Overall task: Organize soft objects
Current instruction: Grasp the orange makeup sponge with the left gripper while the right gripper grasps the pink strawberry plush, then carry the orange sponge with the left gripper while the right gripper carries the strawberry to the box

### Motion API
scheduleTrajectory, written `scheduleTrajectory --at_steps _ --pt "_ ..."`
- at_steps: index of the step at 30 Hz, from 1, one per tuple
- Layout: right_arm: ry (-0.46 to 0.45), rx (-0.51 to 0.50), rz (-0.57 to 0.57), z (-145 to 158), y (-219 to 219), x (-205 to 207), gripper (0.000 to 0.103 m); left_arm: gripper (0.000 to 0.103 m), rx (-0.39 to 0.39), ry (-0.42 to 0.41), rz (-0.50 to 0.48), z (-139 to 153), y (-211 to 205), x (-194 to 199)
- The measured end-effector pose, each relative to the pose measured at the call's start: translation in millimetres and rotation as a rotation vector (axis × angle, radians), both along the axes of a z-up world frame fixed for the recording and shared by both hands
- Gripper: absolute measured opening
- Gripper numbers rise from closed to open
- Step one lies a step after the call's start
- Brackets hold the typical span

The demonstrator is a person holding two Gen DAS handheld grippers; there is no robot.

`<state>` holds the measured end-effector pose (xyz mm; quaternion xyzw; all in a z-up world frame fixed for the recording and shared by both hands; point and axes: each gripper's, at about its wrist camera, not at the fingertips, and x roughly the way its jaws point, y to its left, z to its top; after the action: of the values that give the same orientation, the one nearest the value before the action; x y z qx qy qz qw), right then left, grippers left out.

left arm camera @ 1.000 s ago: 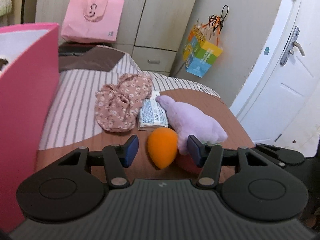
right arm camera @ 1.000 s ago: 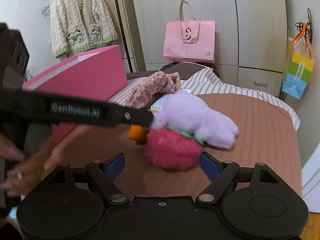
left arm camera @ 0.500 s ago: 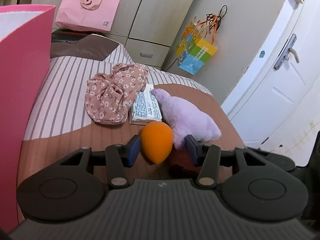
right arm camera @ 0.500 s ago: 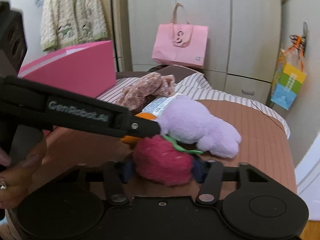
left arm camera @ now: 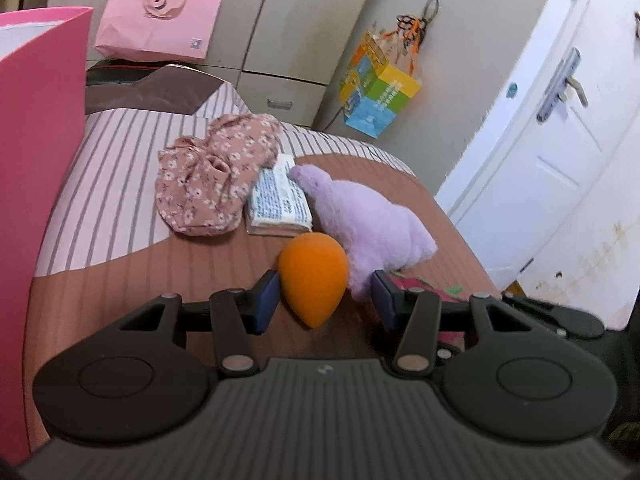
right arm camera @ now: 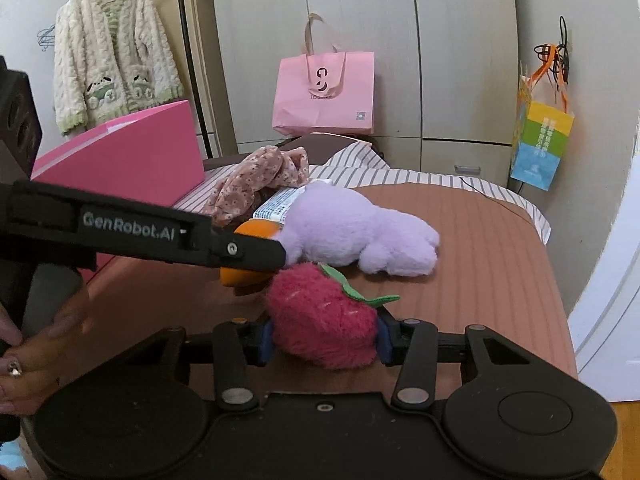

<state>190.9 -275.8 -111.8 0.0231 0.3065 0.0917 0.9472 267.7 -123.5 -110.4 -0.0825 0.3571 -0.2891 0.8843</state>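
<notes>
Bed [left arm camera: 120, 272] carries everything; pink box [right arm camera: 132, 156] stands at its 9 o'clock edge, likely the drop target. Purple plush [left arm camera: 368, 220] lies mid-bed, floral cloth [left arm camera: 212, 176] at its 10 o'clock, tissue pack [left arm camera: 280, 200] between them. Red strawberry plush [right arm camera: 324, 316] sits at the purple plush's 6 o'clock; right gripper [right arm camera: 324, 340] has both pads pressed into its sides, jaws narrow on it. Orange sponge [left arm camera: 312, 276] touches the purple plush; left gripper [left arm camera: 324, 300] brackets it, jaws half open, left pad touching, right pad apart with purple fur in the gap. My call: nudge left toward 9 o'clock before closing so fur isn't pinched, squeeze the sponge's widest part, lift straight up.
</notes>
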Motion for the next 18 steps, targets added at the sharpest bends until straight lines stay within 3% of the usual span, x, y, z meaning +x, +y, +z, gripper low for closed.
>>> scheduleTrajectory --at_steps 5,11,18 --pt "-0.012 -0.048 -0.007 -1 5 -5 0.052 0.048 0.133 -0.034 -0.009 5 -10 -11" --pt "-0.018 -0.043 -0.021 -3 -1 -9 0.052 0.031 0.03 -0.002 0.036 5 6 -4" --pt "-0.019 -0.046 -0.021 -4 -1 -9 0.053 0.032 0.06 -0.039 0.015 4 0 -2"
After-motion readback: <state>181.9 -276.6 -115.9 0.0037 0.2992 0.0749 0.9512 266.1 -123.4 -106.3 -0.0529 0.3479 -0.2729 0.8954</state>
